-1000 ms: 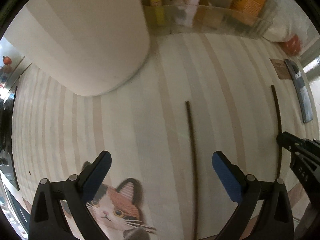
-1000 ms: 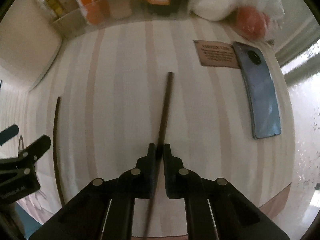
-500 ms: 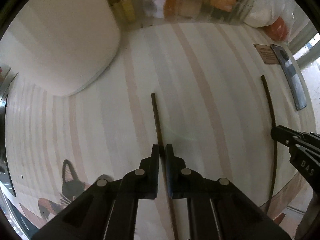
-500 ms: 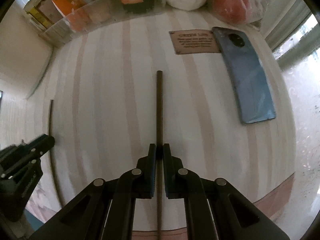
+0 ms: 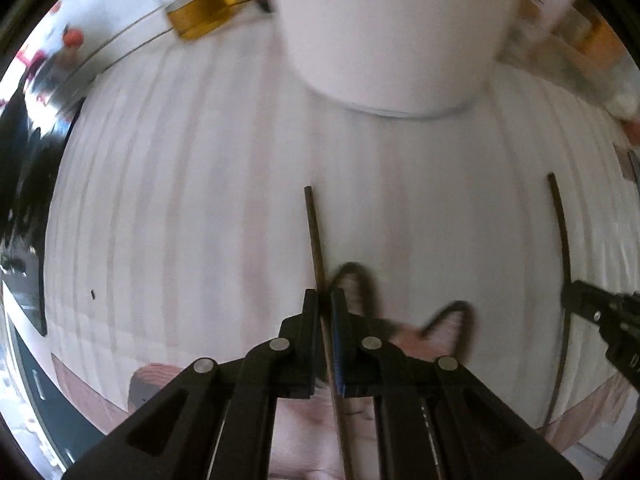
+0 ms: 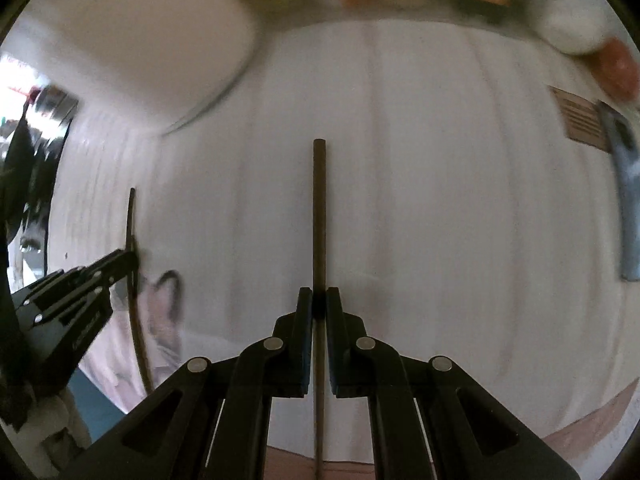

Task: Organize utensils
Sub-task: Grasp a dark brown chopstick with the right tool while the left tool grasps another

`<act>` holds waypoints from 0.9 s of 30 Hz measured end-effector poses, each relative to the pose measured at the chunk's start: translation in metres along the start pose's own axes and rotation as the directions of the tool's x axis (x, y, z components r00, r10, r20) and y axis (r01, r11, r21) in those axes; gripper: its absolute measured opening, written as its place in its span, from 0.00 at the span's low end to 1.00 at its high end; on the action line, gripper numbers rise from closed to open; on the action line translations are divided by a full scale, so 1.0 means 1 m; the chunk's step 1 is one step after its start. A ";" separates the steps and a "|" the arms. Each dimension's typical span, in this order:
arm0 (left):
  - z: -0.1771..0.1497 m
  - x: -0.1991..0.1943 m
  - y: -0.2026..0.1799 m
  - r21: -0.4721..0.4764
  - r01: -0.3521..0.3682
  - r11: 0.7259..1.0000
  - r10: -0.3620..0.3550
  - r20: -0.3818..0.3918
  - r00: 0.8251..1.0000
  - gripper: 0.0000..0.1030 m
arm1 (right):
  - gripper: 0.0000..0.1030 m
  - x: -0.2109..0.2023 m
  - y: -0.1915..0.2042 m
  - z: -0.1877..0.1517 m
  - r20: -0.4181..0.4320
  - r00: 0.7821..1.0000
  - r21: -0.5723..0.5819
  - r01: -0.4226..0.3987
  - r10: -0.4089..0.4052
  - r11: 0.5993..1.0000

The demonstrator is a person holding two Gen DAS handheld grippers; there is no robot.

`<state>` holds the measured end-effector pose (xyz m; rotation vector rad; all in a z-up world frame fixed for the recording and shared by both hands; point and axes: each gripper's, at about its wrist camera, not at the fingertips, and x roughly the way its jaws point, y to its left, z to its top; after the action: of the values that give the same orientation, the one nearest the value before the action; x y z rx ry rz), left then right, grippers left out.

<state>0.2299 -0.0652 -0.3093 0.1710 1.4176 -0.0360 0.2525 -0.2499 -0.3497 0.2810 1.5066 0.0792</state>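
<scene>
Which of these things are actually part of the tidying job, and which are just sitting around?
In the job:
left chopstick in the left gripper
right chopstick in the right gripper

Lying about:
phone
small card
white container
cat-print mat

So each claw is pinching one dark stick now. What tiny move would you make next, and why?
Probably carry both toward the white container ahead. The left gripper is shut on the left chopstick, the right gripper on the right chopstick. The sticks are apart, so I would bring them together on the way.
</scene>
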 end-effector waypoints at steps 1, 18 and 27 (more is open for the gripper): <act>-0.001 0.001 0.007 -0.012 0.015 1.000 -0.015 -0.001 1.000 0.04 | 0.06 0.002 0.008 0.001 -0.004 1.000 -0.005 0.001 -0.001 1.000; 0.008 0.006 0.048 0.029 0.183 0.983 -0.182 -0.011 0.983 0.06 | 0.19 0.015 0.046 0.029 -0.076 0.992 0.032 0.100 -0.097 0.994; 0.035 0.001 0.034 0.031 0.160 0.987 -0.161 0.009 0.987 0.03 | 0.08 0.024 0.099 0.035 -0.010 0.972 -0.032 0.235 -0.235 0.972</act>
<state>0.2690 -0.0361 -0.3017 0.0806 1.4169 -0.1908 0.3005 -0.1534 -0.3483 0.0761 1.5404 -0.0850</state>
